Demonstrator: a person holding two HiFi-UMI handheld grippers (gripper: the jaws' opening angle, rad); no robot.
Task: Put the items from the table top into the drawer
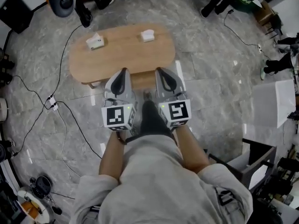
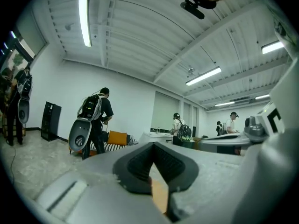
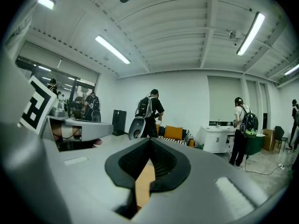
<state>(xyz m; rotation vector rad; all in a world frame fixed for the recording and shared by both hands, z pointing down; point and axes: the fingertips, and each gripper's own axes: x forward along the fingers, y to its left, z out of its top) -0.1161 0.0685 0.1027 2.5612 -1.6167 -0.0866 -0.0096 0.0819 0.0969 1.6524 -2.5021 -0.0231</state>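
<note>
Left gripper and right gripper both pinched shut, empty — left white box and right white box look light, maybe crushable, so pinch gently across the sides.

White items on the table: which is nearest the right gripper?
The right white item, almost straight ahead of the right gripper; the left white item sits toward the opposite end.

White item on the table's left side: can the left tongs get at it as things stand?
Probably yes. The left tongs sit at the near edge of the table, and only bare tabletop lies between them and the white item. They look shut, though, so they would have to open first.
</note>
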